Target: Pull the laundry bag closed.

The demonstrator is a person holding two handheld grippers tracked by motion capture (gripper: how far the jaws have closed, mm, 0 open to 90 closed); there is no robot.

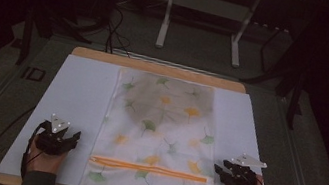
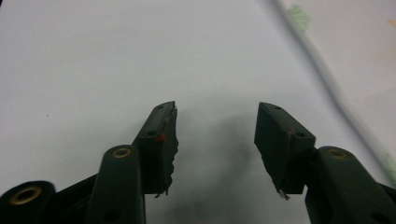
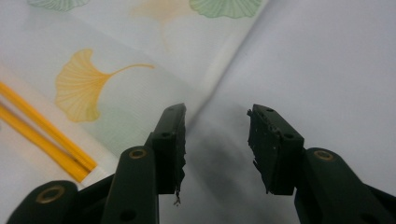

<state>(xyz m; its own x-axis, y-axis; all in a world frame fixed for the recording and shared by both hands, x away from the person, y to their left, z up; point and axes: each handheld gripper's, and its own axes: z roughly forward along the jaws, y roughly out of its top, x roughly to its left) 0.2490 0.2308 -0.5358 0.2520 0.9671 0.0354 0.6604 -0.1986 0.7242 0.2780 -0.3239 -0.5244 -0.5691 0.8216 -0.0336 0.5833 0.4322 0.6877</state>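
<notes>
Both grippers sit either side of the zip bag (image 1: 157, 137), left gripper (image 1: 75, 137) & right gripper (image 1: 217, 170) fingers wide, nothing held. Approach stage, prob. Next: right closes in on the bag's edge by the orange zip (image 1: 149, 169).

Wood table (image 1: 156, 66), white sheet (image 1: 82, 89) on it, leaf-print bag (image 1: 160, 137) atop

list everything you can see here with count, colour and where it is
pouch: one, white translucent with green and yellow leaf print, flat at mat centre
zip: one, orange, across the pouch's near end
dark item: one, greyish, inside the pouch's far half
mat: one, white, over the board
board: one, light wood, under the mat
stand: one, pale grey, on the floor beyond
left tool: one, black, open, left of the pouch
right tool: one, black, open, at the pouch's right edge
</notes>
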